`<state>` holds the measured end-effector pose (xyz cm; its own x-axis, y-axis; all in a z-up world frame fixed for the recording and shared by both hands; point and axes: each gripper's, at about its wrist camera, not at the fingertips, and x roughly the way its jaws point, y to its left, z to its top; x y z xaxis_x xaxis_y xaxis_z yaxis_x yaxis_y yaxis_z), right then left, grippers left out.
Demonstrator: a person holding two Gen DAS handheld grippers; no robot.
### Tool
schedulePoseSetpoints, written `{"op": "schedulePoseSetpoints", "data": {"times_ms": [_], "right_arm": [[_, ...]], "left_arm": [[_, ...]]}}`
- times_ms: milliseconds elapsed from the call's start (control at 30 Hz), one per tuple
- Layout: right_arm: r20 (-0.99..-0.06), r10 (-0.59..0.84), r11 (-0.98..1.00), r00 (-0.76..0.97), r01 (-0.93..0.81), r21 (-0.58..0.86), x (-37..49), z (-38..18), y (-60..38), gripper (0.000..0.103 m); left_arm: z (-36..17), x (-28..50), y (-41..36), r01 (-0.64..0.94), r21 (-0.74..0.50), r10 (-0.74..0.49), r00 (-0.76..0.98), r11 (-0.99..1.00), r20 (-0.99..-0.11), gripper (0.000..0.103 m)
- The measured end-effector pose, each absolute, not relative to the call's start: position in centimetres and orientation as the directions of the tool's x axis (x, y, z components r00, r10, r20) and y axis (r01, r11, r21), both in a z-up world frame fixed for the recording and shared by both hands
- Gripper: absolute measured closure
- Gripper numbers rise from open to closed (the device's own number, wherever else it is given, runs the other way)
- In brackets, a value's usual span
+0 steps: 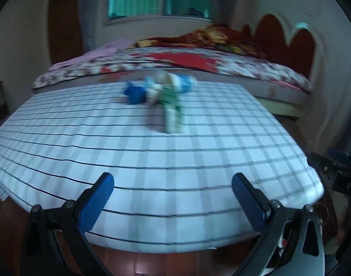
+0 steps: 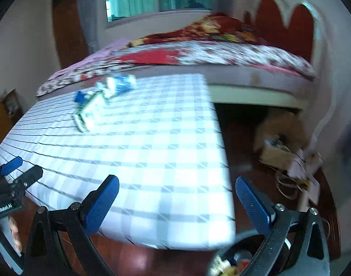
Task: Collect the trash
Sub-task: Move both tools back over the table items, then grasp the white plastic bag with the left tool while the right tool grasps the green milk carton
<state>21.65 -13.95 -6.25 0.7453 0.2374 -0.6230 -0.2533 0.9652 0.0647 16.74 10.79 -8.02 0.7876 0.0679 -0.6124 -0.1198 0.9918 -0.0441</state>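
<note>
A small pile of trash lies on the far part of the checked table point(image 1: 152, 156): a blue crumpled piece point(image 1: 134, 93), a green-and-white carton point(image 1: 172, 112) and a blue-and-white wrapper point(image 1: 183, 82). In the right wrist view the carton point(image 2: 89, 115) and the wrapper point(image 2: 122, 83) lie at the table's far left. My left gripper point(image 1: 172, 191) is open and empty over the near table edge. My right gripper point(image 2: 176, 195) is open and empty over the table's near right corner. A dark bin point(image 2: 235, 260) holding trash stands on the floor below the right gripper.
A bed point(image 1: 198, 62) with a floral cover stands behind the table point(image 2: 152, 156). A cardboard box point(image 2: 276, 142) and loose clutter sit on the wooden floor to the right. The other gripper shows at each view's edge point(image 1: 336, 172) point(image 2: 12, 184).
</note>
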Motion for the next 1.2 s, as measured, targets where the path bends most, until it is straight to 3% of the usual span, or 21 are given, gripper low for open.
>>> {"op": "schedulePoseSetpoints", "data": {"times_ms": [267, 533, 667, 733, 767, 967, 1200], "right_arm": [[-0.611, 0.361, 0.908, 0.705, -0.416, 0.055, 28.3, -5.7, -0.5, 0.001], [-0.662, 0.345, 0.903, 0.666, -0.427, 0.041, 34.2, -7.7, 6.7, 0.002], [-0.69, 0.326, 0.911, 0.646, -0.409, 0.048, 37.1, -9.0, 7.8, 0.018], [-0.699, 0.345, 0.906, 0.626, -0.416, 0.075, 38.0, -9.6, 7.6, 0.038], [-0.701, 0.341, 0.908, 0.626, -0.412, 0.075, 38.3, -9.6, 7.2, 0.062], [-0.658, 0.308, 0.936, 0.687, -0.344, 0.08, 39.9, -8.8, 2.9, 0.064], [-0.671, 0.275, 0.952, 0.689, -0.295, 0.087, 42.9, -9.1, -0.7, 0.064]], "left_arm": [[-8.5, 19.4, 19.4, -0.253, -0.061, 0.161, 0.765, 0.966, -0.623, 0.001], [-9.4, 23.0, 23.5, -0.292, -0.075, 0.183, 0.761, 0.954, -0.623, 0.001], [-10.1, 25.6, 24.0, -0.273, -0.091, 0.155, 0.754, 0.958, -0.638, 0.001], [-10.4, 26.9, 23.8, -0.246, -0.103, 0.123, 0.755, 0.964, -0.644, 0.002], [-10.3, 27.6, 23.6, -0.23, -0.112, 0.106, 0.758, 0.967, -0.644, 0.003], [-9.9, 32.9, 20.8, -0.11, -0.135, 0.002, 0.783, 0.985, -0.622, 0.014], [-10.8, 40.2, 17.7, -0.011, -0.152, -0.092, 0.754, 0.988, -0.651, 0.043]]}}
